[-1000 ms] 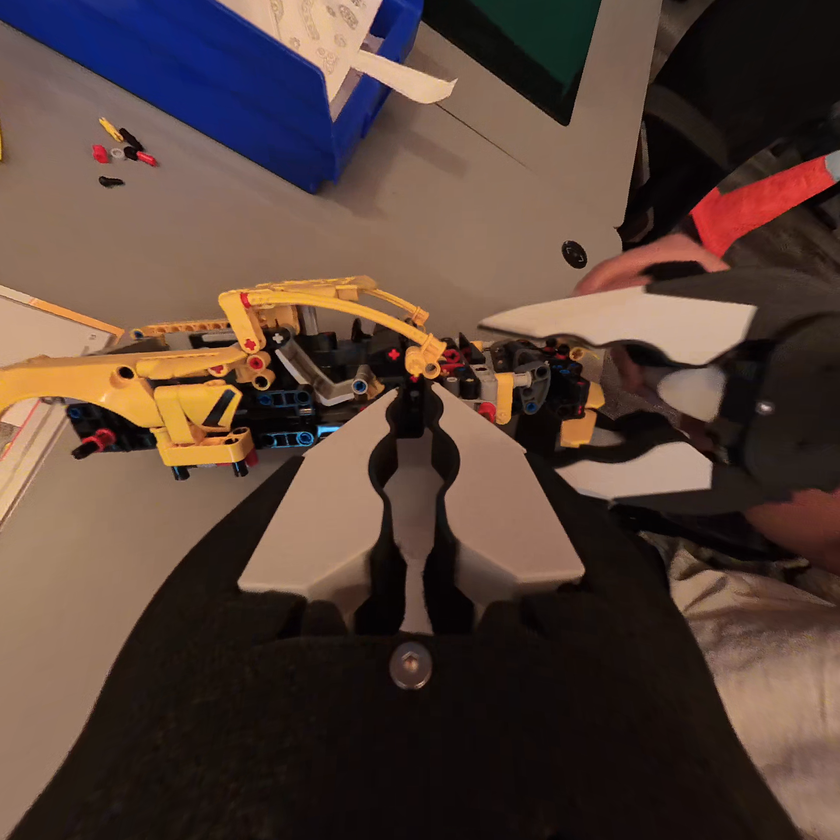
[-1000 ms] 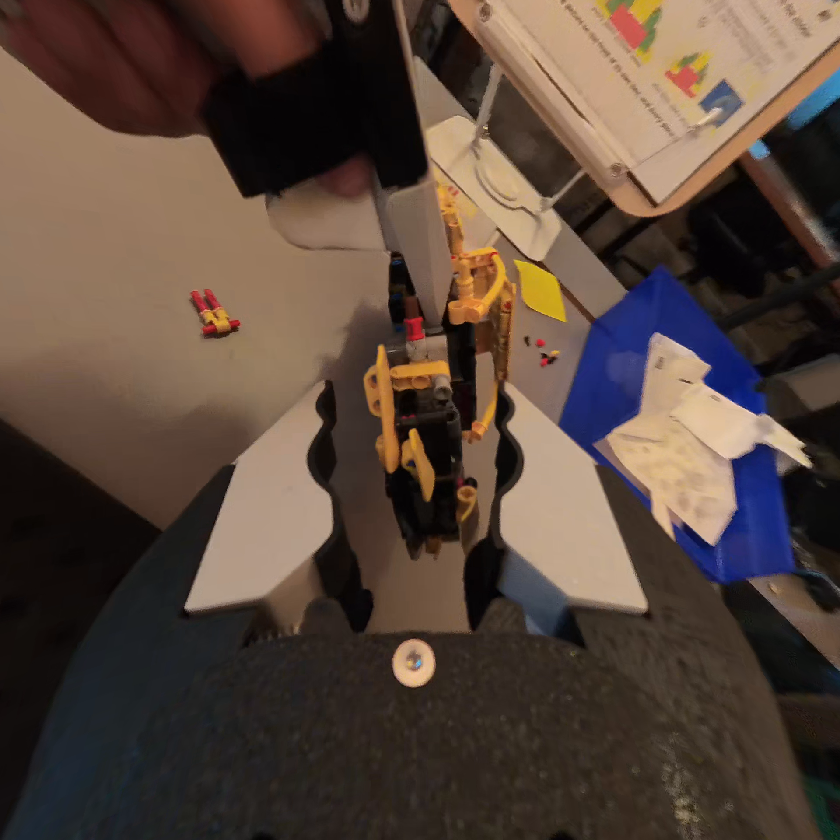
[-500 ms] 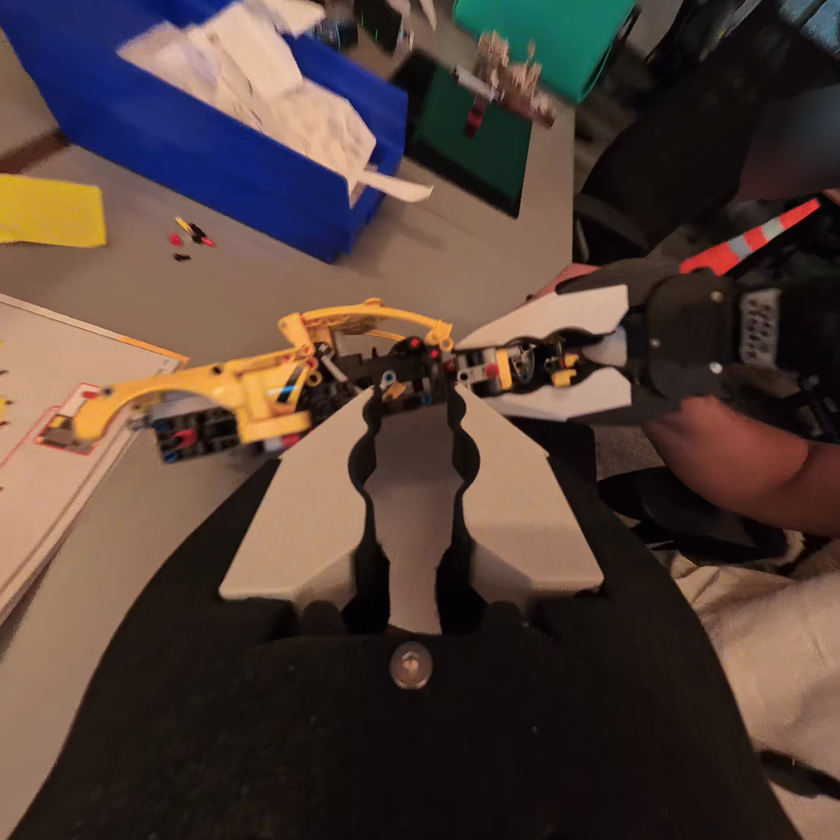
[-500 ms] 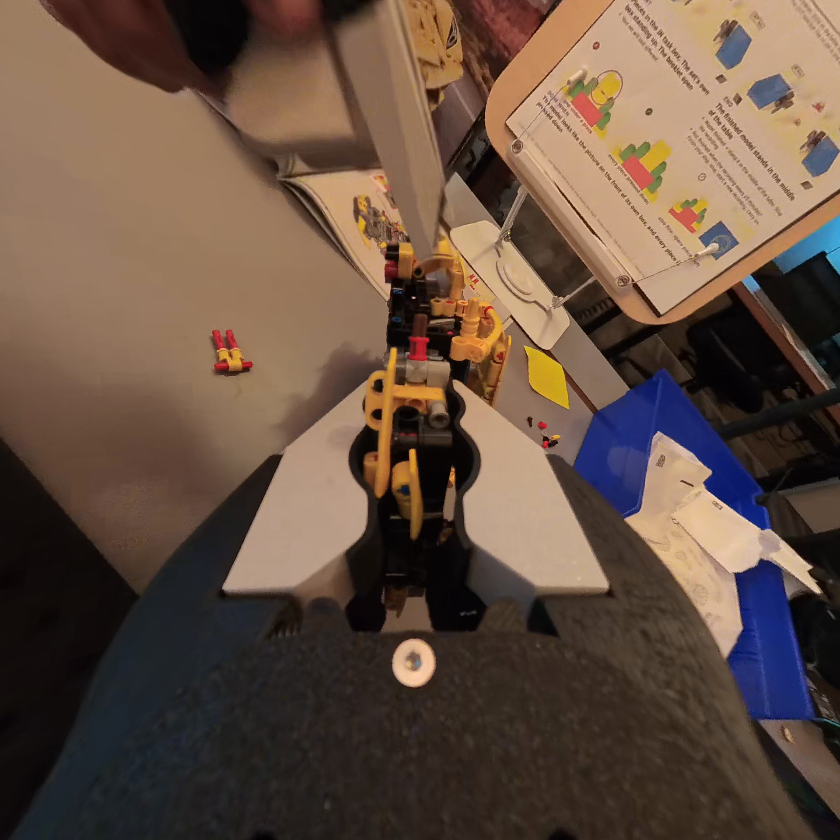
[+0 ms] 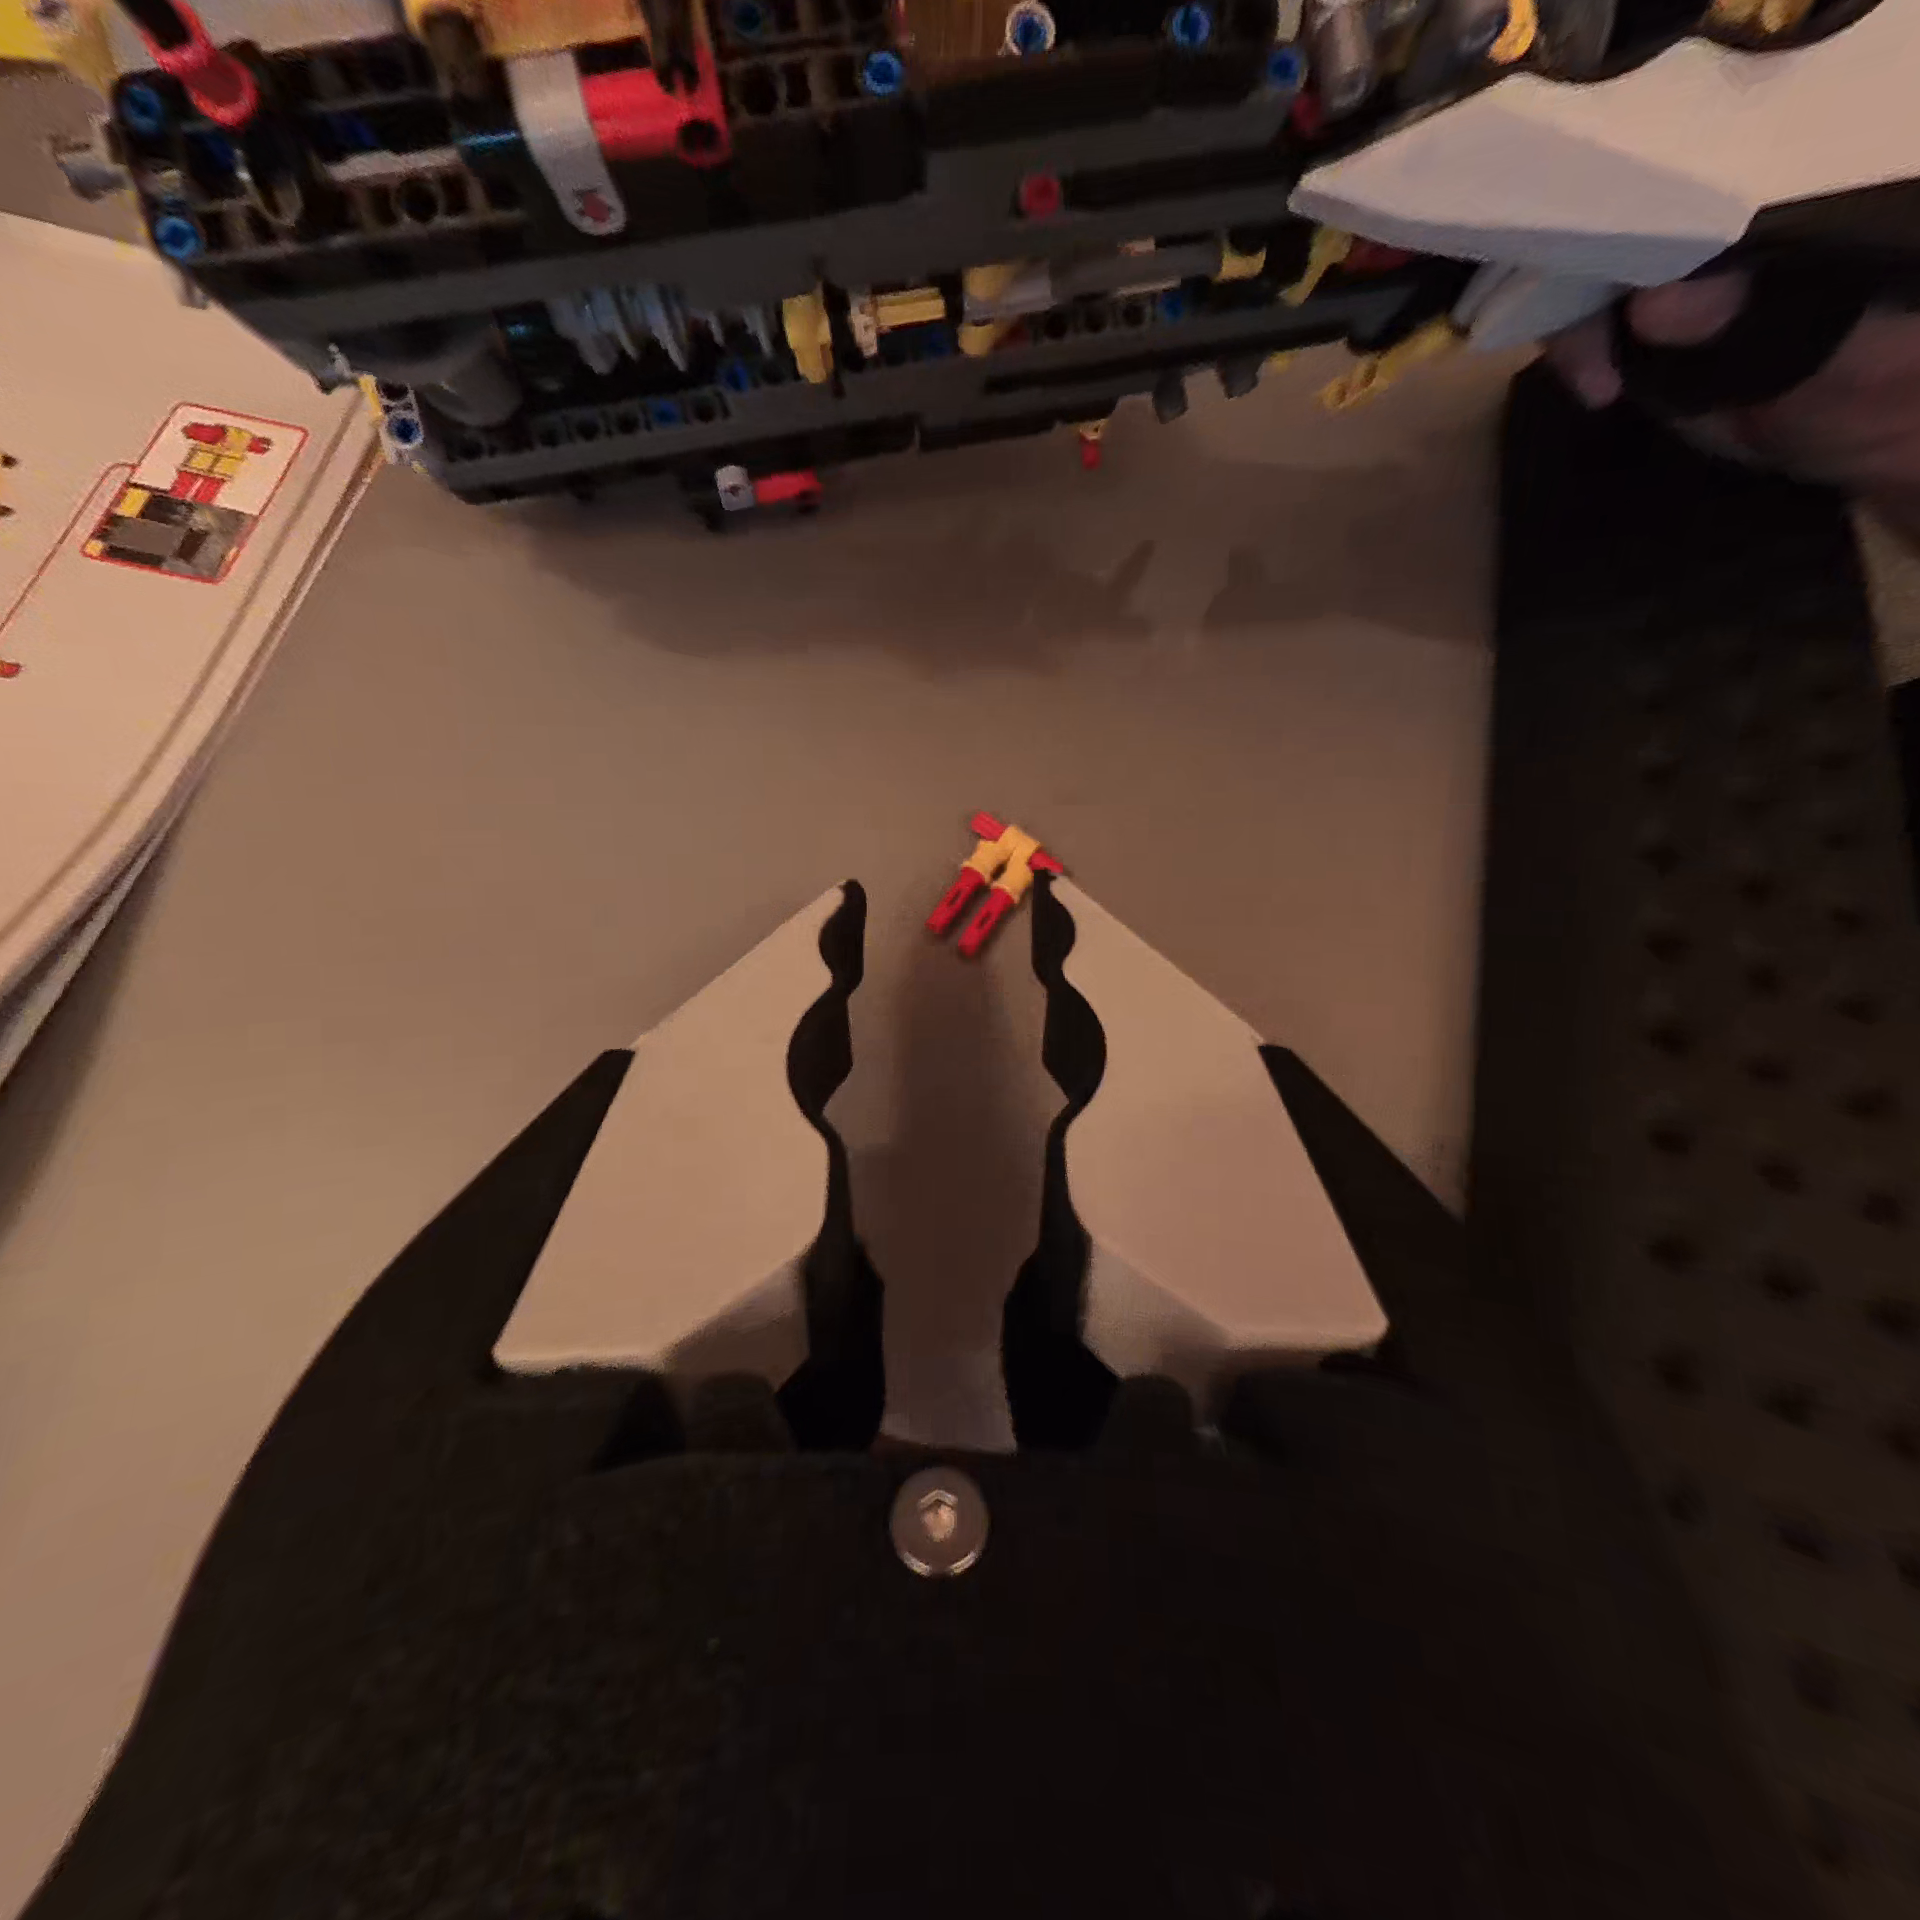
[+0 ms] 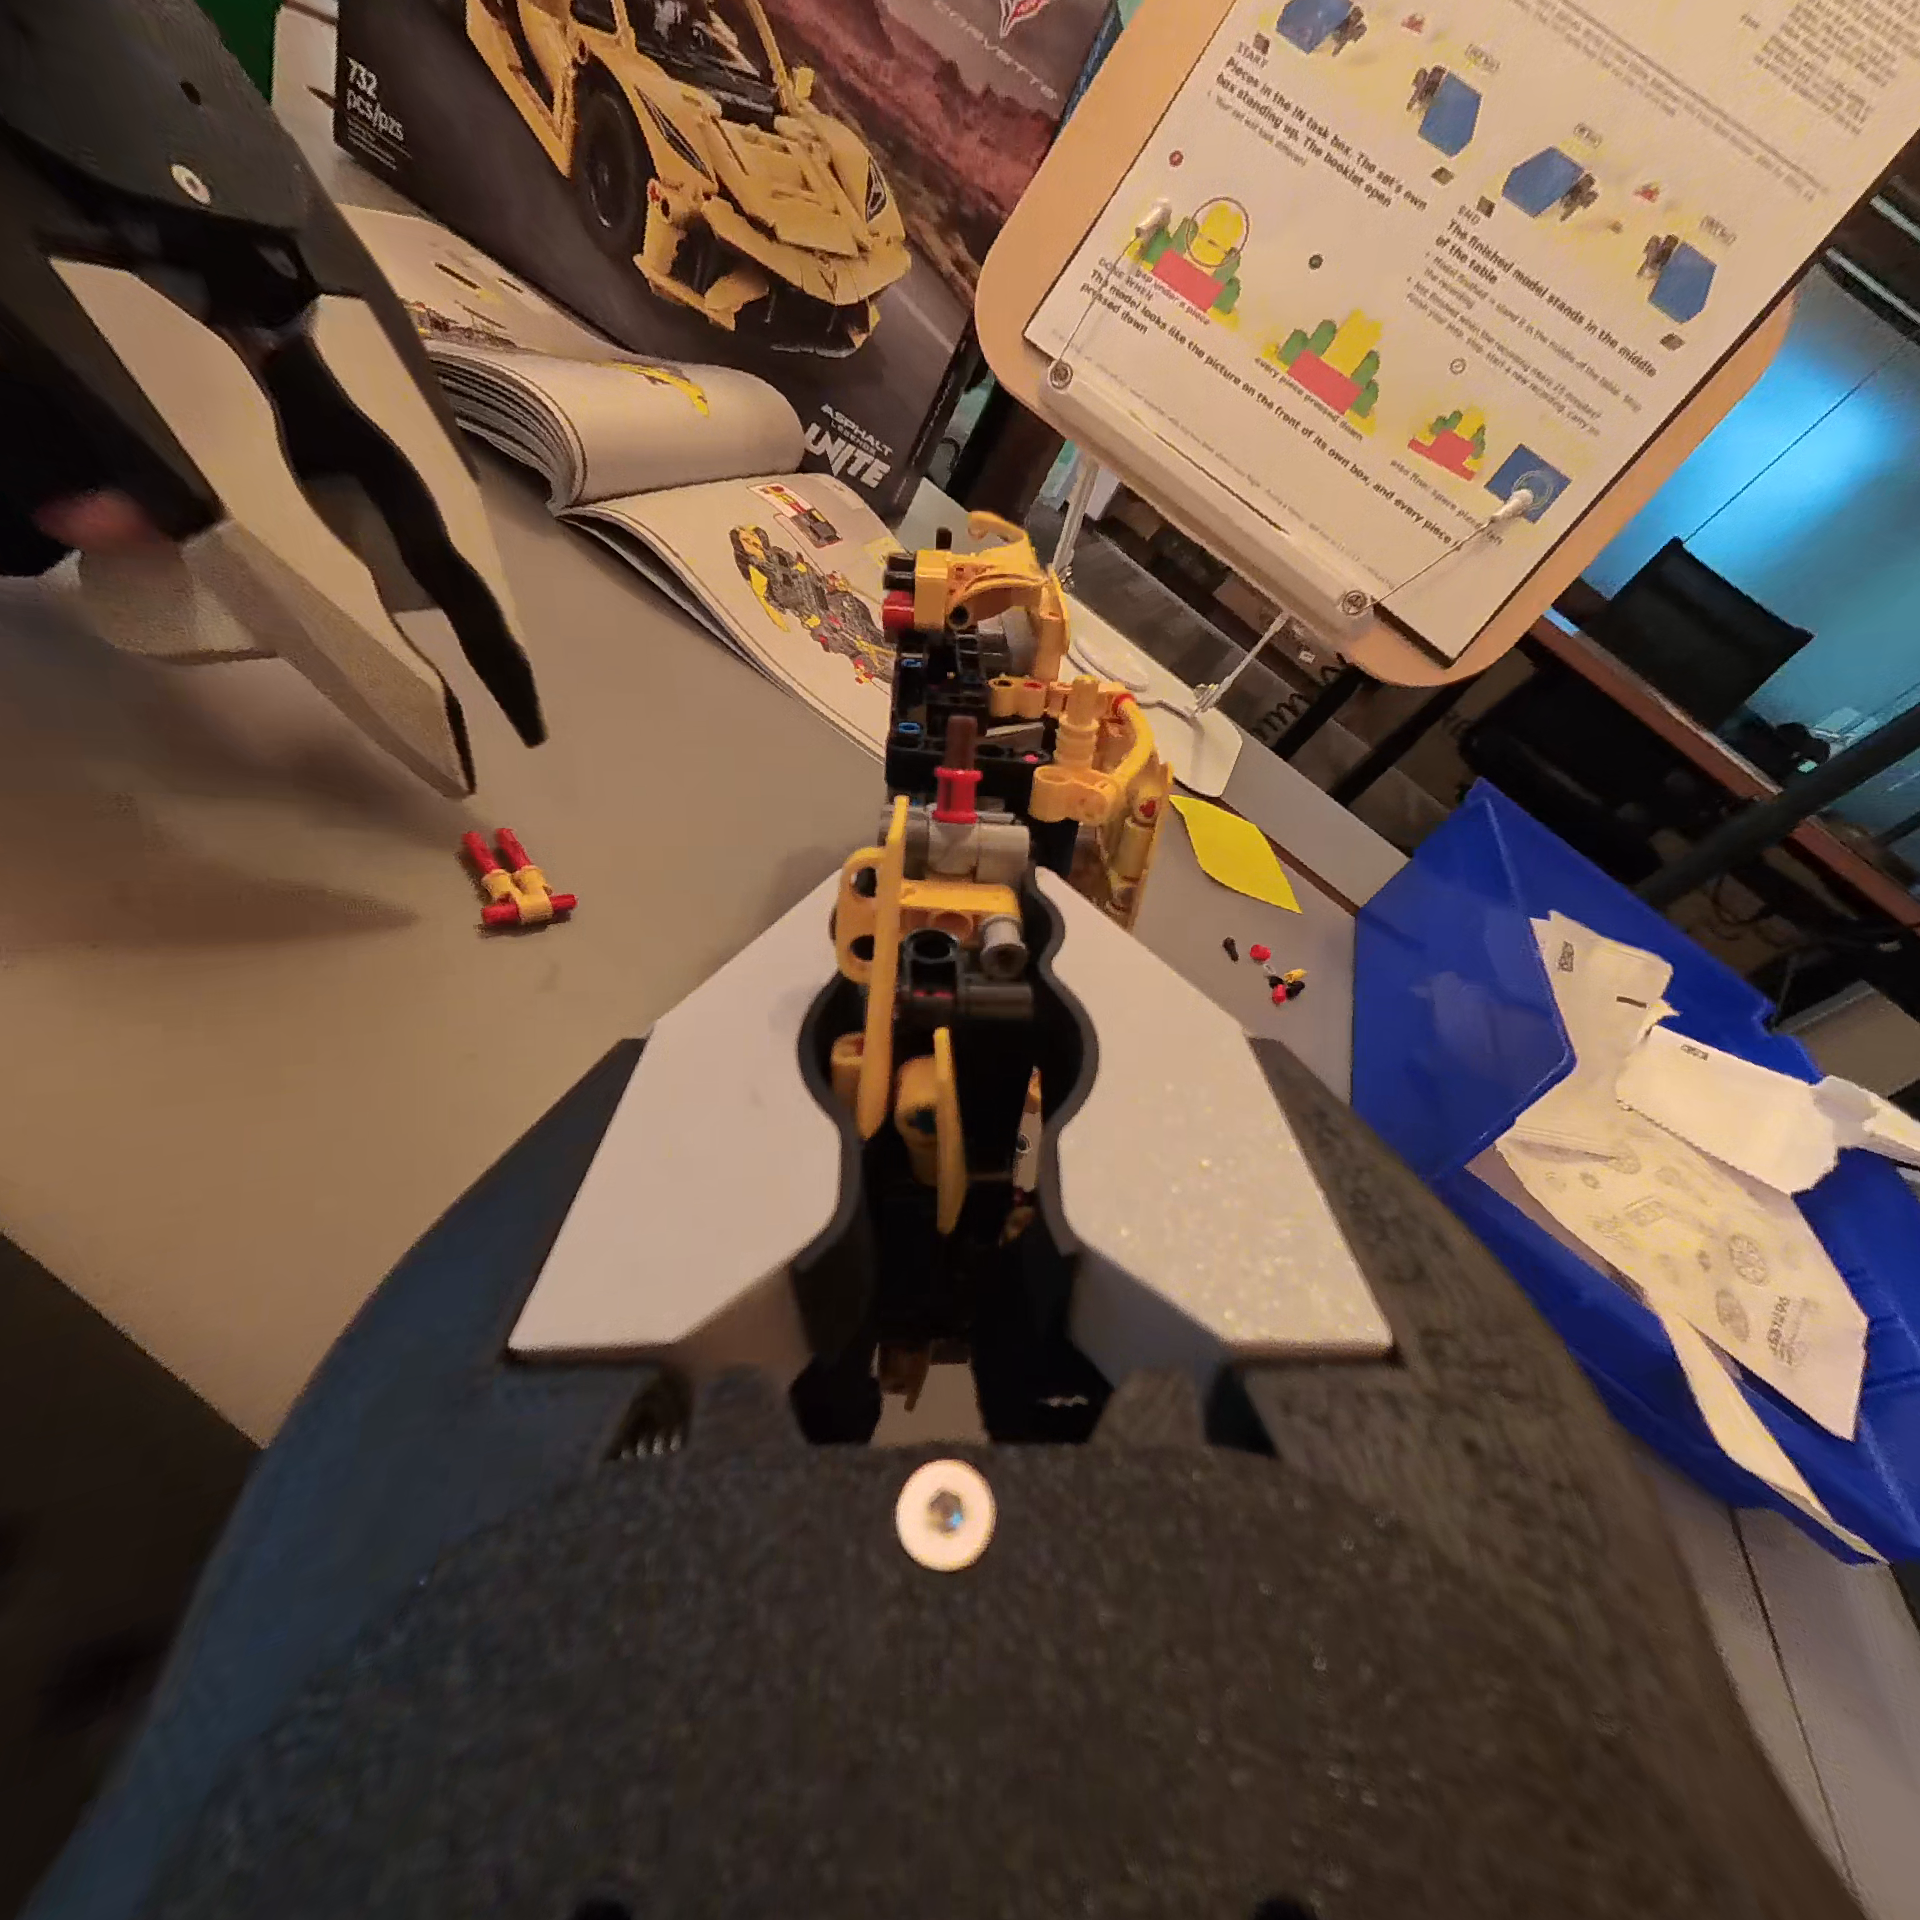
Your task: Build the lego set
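The part-built yellow and black Lego car (image 6: pixel 977 727) is held off the grey table (image 5: pixel 623 831) by my right gripper (image 6: pixel 940 883), which is shut on its rear end. In the left wrist view the car's underside (image 5: pixel 727 208) fills the top, with the right gripper (image 5: pixel 1558 197) on its right end. My left gripper (image 5: pixel 945 894) is open and empty, low over the table. A small red and yellow pin assembly (image 5: pixel 997 883) lies just past its tips, touching the right fingertip. It also shows in the right wrist view (image 6: pixel 514 883), below the left gripper (image 6: pixel 494 753).
An open instruction booklet (image 6: pixel 675 447) lies at the table's left (image 5: pixel 156 623), with the set's box (image 6: pixel 727 156) behind it. A clipboard stand (image 6: pixel 1403 260), a yellow note (image 6: pixel 1236 852), loose pins (image 6: pixel 1273 971) and a blue bin of paper bags (image 6: pixel 1507 1039) stand to the right. The table edge (image 5: pixel 1486 935) runs along the right.
My left gripper let go of the car, opened and dropped to the table by the red and yellow piece. My right gripper closed on the car's end and lifted it.
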Motion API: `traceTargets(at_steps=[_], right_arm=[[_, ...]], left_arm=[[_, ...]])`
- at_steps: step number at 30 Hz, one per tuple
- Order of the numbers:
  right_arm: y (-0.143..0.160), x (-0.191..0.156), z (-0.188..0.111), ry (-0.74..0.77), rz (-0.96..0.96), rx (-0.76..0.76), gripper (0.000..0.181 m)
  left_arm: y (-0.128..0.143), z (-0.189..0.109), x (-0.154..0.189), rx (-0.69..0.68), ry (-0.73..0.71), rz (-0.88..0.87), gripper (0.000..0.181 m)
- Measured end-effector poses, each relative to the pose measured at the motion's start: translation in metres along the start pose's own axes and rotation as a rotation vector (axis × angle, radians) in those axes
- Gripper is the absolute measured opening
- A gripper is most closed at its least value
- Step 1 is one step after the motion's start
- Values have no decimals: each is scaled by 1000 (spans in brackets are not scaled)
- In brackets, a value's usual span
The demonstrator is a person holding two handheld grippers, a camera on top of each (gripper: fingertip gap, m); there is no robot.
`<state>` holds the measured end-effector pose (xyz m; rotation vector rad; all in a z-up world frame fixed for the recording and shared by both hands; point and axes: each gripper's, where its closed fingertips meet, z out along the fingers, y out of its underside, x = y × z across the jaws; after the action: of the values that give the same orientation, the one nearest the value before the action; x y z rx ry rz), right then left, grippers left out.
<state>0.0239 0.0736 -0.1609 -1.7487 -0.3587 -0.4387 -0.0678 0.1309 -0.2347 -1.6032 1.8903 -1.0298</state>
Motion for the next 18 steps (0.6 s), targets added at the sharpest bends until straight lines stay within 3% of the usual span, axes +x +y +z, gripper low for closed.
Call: traceTargets(at_steps=[4, 8, 14, 18], right_arm=[[0, 0, 0, 5, -4, 1, 25], [2, -2, 0, 12, -12, -4, 26], [3, -1, -1, 12, -5, -5, 26], [4, 0, -1, 7, 13, -1, 25]], left_arm=[[-1, 6, 6, -60, -88, -49, 32], [9, 8, 10, -121, -302, -216, 33], [2, 20, 13, -83, -516, -284, 40], [9, 33, 12, -127, -525, -293, 38]])
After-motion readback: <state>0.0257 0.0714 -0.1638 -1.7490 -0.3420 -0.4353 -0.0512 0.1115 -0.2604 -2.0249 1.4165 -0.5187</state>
